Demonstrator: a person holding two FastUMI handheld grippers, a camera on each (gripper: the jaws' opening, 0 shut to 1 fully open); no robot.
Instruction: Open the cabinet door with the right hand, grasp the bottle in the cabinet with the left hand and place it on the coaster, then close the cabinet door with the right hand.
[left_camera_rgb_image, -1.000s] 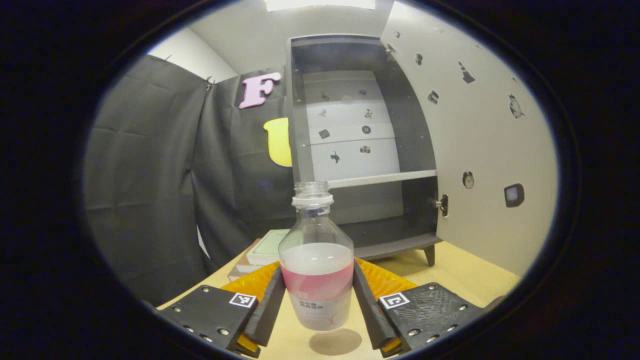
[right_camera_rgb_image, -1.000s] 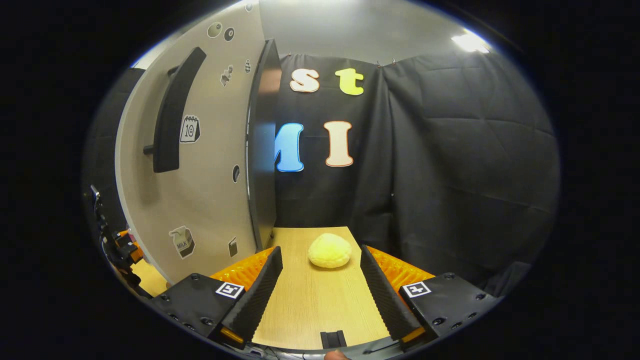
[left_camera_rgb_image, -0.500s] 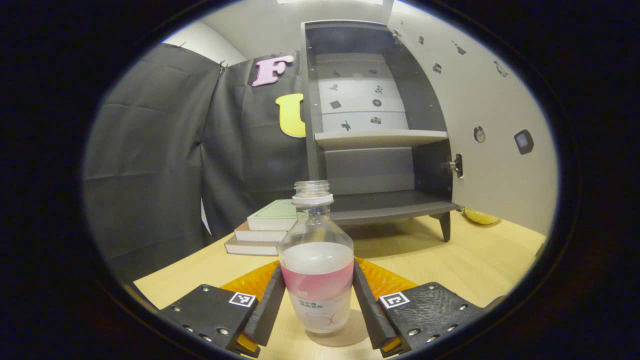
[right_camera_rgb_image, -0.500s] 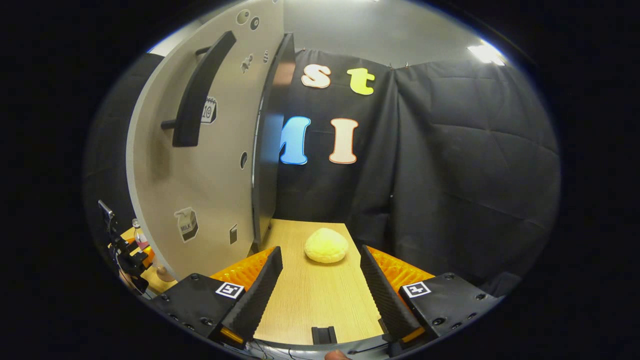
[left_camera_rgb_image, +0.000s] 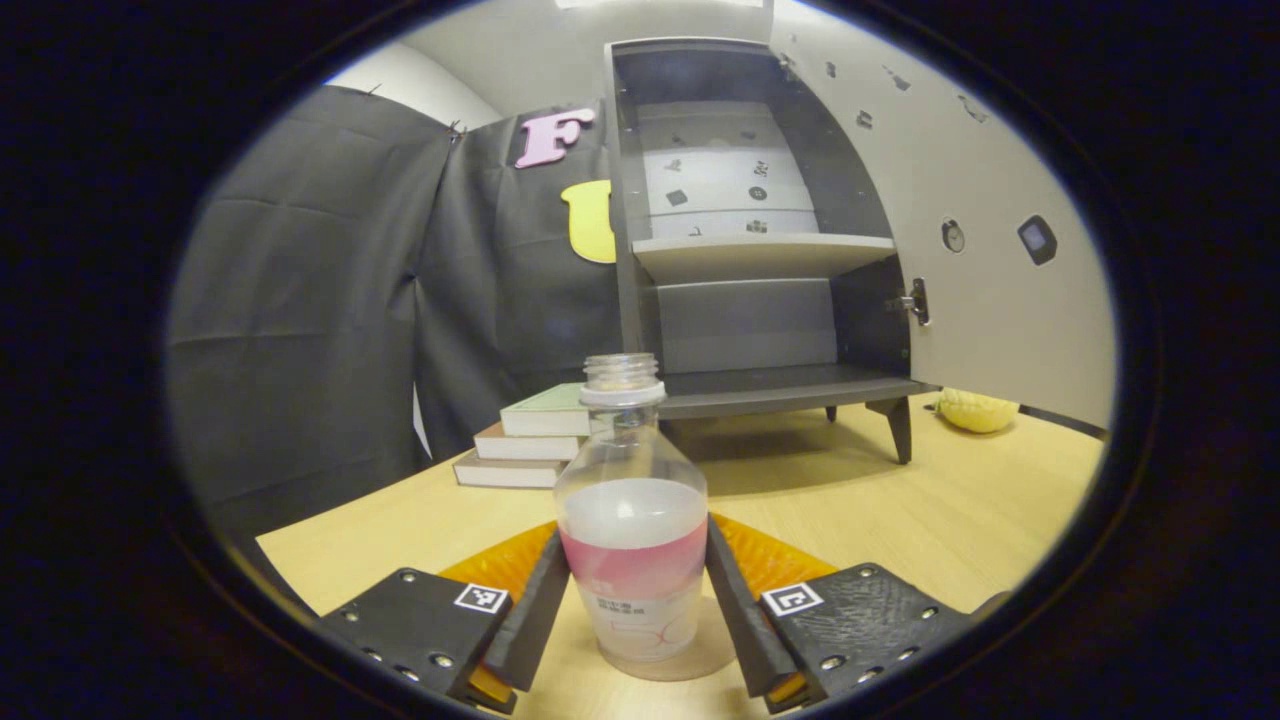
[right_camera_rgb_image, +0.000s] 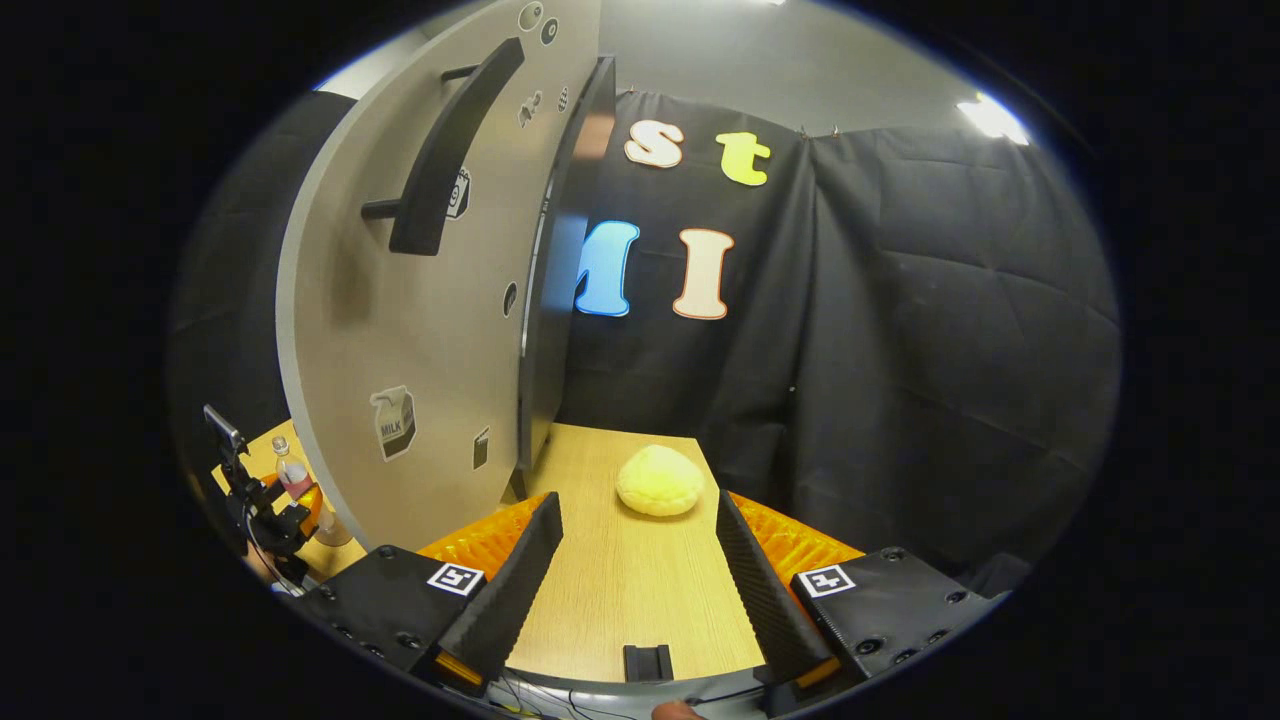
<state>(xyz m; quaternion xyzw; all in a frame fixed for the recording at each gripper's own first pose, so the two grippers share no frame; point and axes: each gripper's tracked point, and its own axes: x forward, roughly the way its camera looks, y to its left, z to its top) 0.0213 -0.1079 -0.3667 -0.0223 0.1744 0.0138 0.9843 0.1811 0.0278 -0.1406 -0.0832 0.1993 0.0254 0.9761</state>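
left gripper (left_camera_rgb_image: 637, 600) closed on the bottle (left_camera_rgb_image: 632, 540), both fingers pressed to its sides; the bottle's base has come down onto the coaster (left_camera_rgb_image: 668, 664), which a second ago lay clear below it, so placement looks complete and release is due. right gripper (right_camera_rgb_image: 638, 565) wide open, holding nothing, with the cabinet door (right_camera_rgb_image: 420, 330) at ten o'clock, its handle (right_camera_rgb_image: 445, 150) now higher in view than before; door open, closing not yet begun.
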